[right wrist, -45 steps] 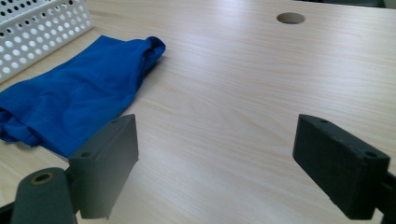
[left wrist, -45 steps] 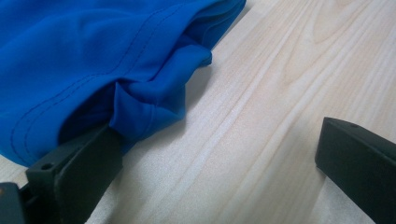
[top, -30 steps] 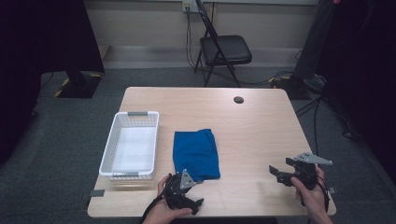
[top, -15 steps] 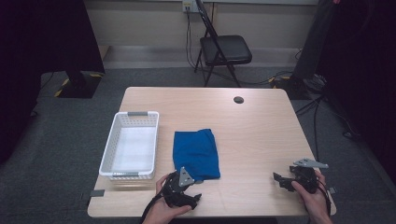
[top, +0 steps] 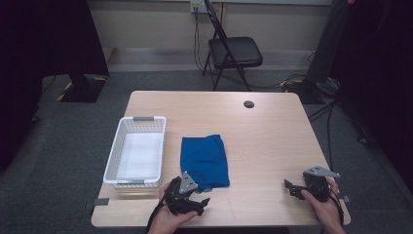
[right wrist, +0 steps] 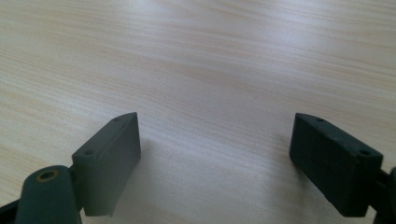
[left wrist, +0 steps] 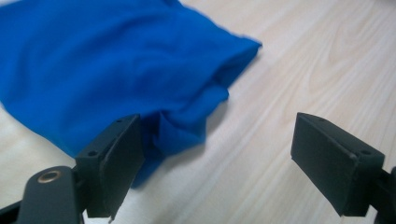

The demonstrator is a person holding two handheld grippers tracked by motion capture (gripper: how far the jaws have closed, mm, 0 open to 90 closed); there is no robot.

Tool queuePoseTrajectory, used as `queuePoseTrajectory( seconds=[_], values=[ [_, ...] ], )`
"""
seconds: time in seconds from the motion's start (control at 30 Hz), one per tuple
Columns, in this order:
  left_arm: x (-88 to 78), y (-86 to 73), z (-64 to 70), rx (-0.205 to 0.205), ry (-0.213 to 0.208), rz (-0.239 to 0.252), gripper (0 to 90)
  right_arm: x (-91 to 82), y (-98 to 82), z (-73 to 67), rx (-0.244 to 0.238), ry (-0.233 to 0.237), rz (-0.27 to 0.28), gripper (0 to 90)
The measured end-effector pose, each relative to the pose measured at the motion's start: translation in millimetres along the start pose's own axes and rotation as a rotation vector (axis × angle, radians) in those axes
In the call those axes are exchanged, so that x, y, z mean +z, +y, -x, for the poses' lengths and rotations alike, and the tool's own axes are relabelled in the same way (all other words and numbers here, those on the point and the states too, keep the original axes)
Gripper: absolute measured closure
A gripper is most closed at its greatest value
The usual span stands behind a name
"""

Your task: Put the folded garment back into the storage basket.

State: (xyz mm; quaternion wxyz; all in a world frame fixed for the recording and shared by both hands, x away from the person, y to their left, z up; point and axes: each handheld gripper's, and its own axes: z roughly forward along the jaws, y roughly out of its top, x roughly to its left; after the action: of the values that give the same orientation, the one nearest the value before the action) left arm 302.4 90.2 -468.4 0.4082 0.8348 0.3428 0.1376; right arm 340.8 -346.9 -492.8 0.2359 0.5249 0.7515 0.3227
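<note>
A folded blue cloth lies on the wooden table, a little left of its middle. My left gripper rests at the cloth's near edge. In the left gripper view, its jaws stand open after just closing a little. The cloth's bunched corner lies against the left jaw and nothing is pinched. My right gripper sits low near the table's front right corner. Its jaws have just opened slightly further over bare wood.
A white plastic basket stands empty left of the cloth. A small black round disc lies at the table's far side. A black folding chair stands beyond the table, with cables on the floor to the right.
My right gripper has sunk toward the tabletop near the front right corner. The left gripper and the cloth have stayed in place.
</note>
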Motion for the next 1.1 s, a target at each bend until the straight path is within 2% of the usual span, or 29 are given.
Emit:
queuePoseTrajectory(
  seconds=[0.17, 0.43, 0.57, 0.8, 0.93, 1.0, 1.1],
  values=[
    [-5.3, 4.5, -3.3, -0.011, -0.006, 0.037, 16.7, 0.7, 0.5, -1.2, 0.006, -0.006, -0.001, 14.3],
    [-8.8, 12.3, -6.2, -0.017, 0.0, 0.052, 16.1, 0.9, 0.7, -1.2, 0.004, -0.002, -0.002, 14.3],
    [-11.8, 17.1, -7.8, -0.002, 0.019, 0.059, 16.1, 1.5, 1.2, -1.3, 0.0, 0.003, -0.003, 14.1],
    [-22.6, 27.8, -16.0, -0.005, 0.029, 0.077, 16.2, 1.4, 1.2, -1.3, 0.0, 0.003, -0.003, 14.1],
    [-19.5, 31.2, -17.4, -0.004, 0.037, 0.073, 16.7, 1.4, 1.2, -1.3, 0.0, 0.003, -0.003, 14.1],
    [-16.1, 34.0, -18.5, -0.019, 0.026, 0.074, 17.1, 1.4, 1.2, -1.3, 0.0, 0.003, -0.003, 14.1],
    [-13.2, 40.0, -17.6, -0.008, 0.028, 0.077, 17.1, 1.3, 1.1, -1.4, 0.0, 0.001, -0.003, 14.0]
  ],
)
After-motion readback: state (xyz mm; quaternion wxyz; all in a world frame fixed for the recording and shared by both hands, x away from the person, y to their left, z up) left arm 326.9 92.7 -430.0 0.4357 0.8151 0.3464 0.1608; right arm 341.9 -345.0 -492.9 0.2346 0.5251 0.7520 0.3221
